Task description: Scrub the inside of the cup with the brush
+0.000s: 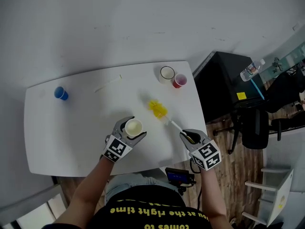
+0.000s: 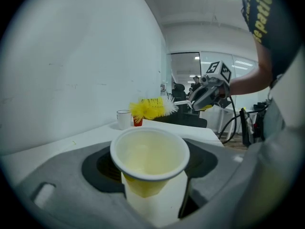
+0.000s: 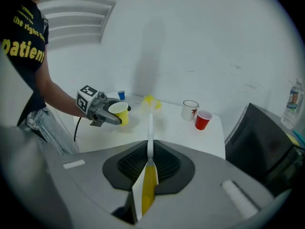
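yellow plastic, thin-walled and probably very light: the cup (image 2: 150, 156) stands upright between the jaws of the left gripper (image 1: 129, 130), which stand wide and press on its sides below the rim, over the near part of the white worktop (image 1: 71, 128). it looks easy to crush, so a gentle hold on the wall under the rim suits it. the brush (image 1: 158, 109) has a soft yellow bristle head and a thin, stiff white handle. the right gripper (image 1: 187, 137) pinches the handle's yellow end, jaws narrow. the head hangs near the cup, apart from it, not yet inside.
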The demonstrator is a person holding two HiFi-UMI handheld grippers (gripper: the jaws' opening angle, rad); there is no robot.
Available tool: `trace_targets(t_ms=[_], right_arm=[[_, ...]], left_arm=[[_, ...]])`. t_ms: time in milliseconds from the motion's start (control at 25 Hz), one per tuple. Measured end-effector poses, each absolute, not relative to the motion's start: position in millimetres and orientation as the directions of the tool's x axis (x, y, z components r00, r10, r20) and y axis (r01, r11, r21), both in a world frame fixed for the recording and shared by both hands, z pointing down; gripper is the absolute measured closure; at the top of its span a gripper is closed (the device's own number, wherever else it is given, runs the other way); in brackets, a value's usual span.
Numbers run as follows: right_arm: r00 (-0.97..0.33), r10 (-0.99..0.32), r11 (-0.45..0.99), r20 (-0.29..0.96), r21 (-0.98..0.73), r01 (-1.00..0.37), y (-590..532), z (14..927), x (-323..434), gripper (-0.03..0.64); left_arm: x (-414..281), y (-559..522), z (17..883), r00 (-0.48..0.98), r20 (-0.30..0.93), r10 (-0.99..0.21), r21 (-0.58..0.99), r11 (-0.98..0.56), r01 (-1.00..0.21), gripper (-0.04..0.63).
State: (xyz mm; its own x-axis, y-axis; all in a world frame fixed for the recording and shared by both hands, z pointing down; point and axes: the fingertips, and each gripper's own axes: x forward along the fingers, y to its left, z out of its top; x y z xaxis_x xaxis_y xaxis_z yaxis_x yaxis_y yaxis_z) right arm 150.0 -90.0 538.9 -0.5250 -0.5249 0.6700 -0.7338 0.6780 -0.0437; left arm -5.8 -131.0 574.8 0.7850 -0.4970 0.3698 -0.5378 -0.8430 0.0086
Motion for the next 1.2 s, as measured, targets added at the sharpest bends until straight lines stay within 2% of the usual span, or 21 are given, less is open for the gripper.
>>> trace_targets(t_ms=[520, 840, 1200], right_arm=[[-0.547, -0.488, 0.79, 0.68, 0.077, -0.609, -72, 493, 140, 0.574], [-0.555, -0.436, 0.856, 0.709, 0.135, -0.5, -61, 485, 124, 0.574], [-0.501, -0.357, 0.916, 0.788, 0.19, -0.354, -44, 493, 116, 0.574]], left_arm=[[-5, -138, 563, 0.776, 0.416, -0.473, -0.1, -0.873, -0.478, 0.244], [-6, -134, 562, 0.747, 0.483, -0.457, -0.185, -0.887, -0.423, 0.245], [-6, -125, 584, 0.692, 0.592, -0.414, -0.215, -0.908, -0.359, 0.246]])
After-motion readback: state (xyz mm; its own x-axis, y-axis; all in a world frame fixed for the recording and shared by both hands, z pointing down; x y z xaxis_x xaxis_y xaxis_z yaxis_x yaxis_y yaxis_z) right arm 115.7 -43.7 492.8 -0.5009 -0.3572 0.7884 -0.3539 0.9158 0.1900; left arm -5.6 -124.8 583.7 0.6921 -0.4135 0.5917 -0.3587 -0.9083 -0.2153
